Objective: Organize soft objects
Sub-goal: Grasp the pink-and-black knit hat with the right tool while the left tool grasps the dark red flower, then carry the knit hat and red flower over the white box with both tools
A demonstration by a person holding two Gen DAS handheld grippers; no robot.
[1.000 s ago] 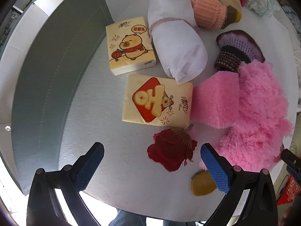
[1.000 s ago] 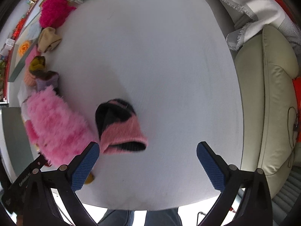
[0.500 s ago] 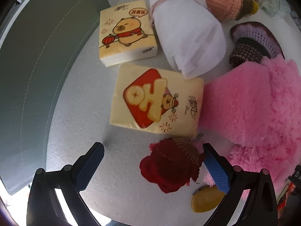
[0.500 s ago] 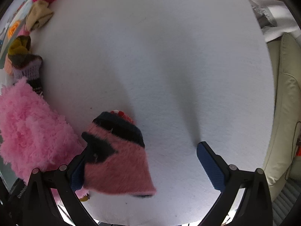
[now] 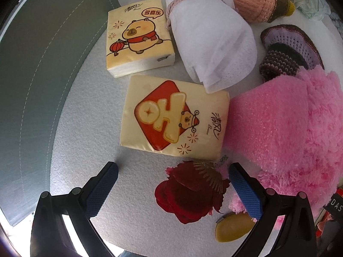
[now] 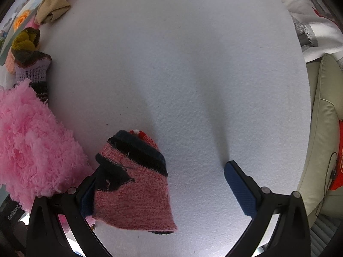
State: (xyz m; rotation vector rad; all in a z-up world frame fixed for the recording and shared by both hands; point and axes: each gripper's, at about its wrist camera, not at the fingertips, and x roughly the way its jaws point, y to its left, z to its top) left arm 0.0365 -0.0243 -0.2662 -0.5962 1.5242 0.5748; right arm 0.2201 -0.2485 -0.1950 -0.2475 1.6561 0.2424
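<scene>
My left gripper is open just above the white table, its fingers straddling a dark red fabric flower. Right beyond the flower lies a cream tissue pack with a red diamond; a second pack with a cartoon animal lies farther back. My right gripper is open and low over a pink and black knitted hat, which lies between the fingers and covers most of the left finger. A fluffy pink piece sits to the hat's left, seen in the left wrist view as fluffy pink cloth.
A rolled white cloth tied with cord, a peach knitted piece and a purple crocheted hat lie behind. A yellow pad sits near the right finger. A grey mat borders the left. A beige sofa stands right of the table.
Both grippers have come down and forward. The red flower now lies between the left fingers, and the pink and black hat now sits between the right fingers, against the left one.
</scene>
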